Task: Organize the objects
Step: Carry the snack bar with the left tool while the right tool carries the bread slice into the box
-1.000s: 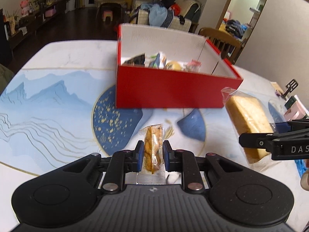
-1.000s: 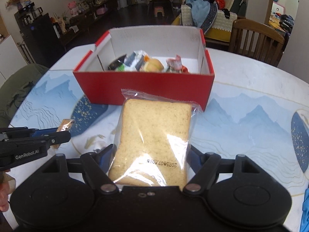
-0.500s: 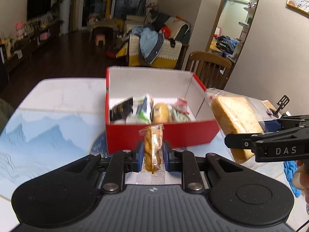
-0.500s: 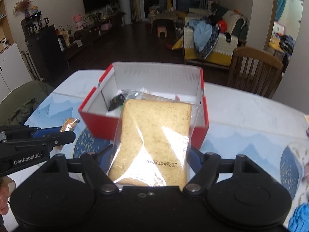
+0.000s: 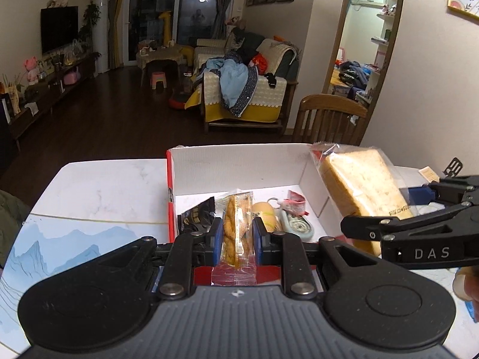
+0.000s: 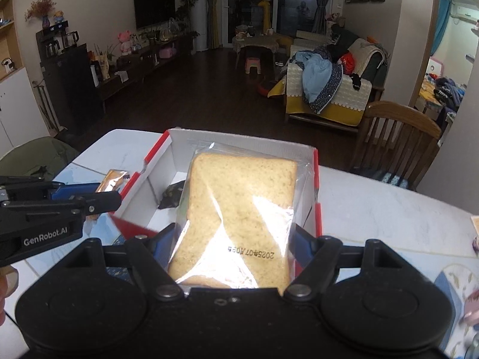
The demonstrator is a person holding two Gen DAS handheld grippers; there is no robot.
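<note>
Left wrist: snack pkt (image 5: 238,227) above red box (image 5: 170,206)

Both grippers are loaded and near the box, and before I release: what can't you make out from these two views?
- Red box floor, right wrist view: mostly hidden behind the bagged bread held in the right gripper.
- Box near wall, left wrist view: covered by the left gripper and its twisted snack packet.
- Items in the box: small, overlapping; labels unreadable.
- Whether either item is above the opening: unclear.
</note>
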